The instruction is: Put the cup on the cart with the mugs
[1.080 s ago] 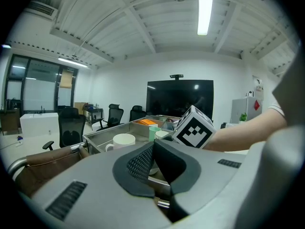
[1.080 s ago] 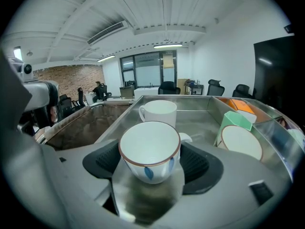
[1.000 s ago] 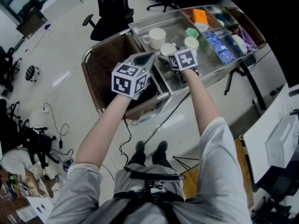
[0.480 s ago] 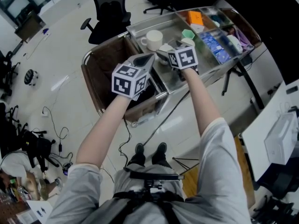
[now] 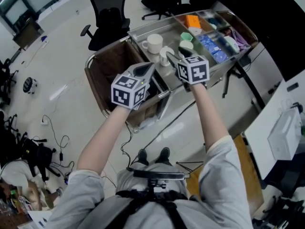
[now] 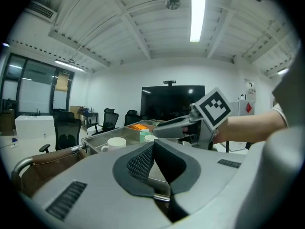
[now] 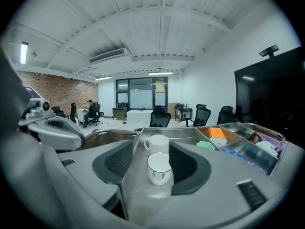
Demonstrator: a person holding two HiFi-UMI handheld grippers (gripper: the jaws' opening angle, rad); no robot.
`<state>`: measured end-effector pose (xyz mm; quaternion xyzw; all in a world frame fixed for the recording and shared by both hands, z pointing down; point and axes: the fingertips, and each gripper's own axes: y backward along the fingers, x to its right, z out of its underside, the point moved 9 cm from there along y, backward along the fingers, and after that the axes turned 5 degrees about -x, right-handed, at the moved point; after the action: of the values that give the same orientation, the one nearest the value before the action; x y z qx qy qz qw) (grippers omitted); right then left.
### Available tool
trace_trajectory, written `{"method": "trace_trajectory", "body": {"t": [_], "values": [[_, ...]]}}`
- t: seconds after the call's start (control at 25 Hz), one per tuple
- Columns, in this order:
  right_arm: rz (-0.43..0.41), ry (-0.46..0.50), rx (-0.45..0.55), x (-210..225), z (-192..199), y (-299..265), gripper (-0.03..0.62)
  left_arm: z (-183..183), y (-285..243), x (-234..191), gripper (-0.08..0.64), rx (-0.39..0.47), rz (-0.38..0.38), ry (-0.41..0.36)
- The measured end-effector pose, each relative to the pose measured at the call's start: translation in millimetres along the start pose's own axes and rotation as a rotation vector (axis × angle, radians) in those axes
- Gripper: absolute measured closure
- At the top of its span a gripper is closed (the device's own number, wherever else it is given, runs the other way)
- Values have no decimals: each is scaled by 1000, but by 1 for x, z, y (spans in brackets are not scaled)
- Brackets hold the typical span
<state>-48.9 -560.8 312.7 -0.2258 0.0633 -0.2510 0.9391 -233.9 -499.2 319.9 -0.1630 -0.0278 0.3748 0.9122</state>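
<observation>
Now the right gripper [image 5: 173, 58] hangs over the cart [image 7: 183, 135]; its jaws are apart and have just been closing, pads clear of the cup [image 7: 159, 168]. Cup stands upright on the cart tray, just beside the white mug [image 7: 157, 143]. Left gripper [image 6: 155, 170]: jaws together, empty.

Office, open-plan: swivel chairs [image 5: 108, 13] are scattered over a pale floor, and more are seen by glass partitions [image 7: 143, 99] at the far end. A big wall screen [image 6: 172, 101] is mounted, strip lights [image 6: 197, 11] are fixed overhead, and cables [image 5: 56, 128] are strewn on the floor.
</observation>
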Motion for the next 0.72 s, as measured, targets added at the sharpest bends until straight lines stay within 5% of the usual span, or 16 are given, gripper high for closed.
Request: {"method": "trace_trajectory", "body": {"t": [0.24, 0.72], "values": [[66, -69, 124, -17, 19, 65, 535, 11, 30, 15, 555, 21, 19, -20], [137, -257, 135, -64, 120, 156, 549, 60, 106, 33, 555, 14, -3, -27]]}}
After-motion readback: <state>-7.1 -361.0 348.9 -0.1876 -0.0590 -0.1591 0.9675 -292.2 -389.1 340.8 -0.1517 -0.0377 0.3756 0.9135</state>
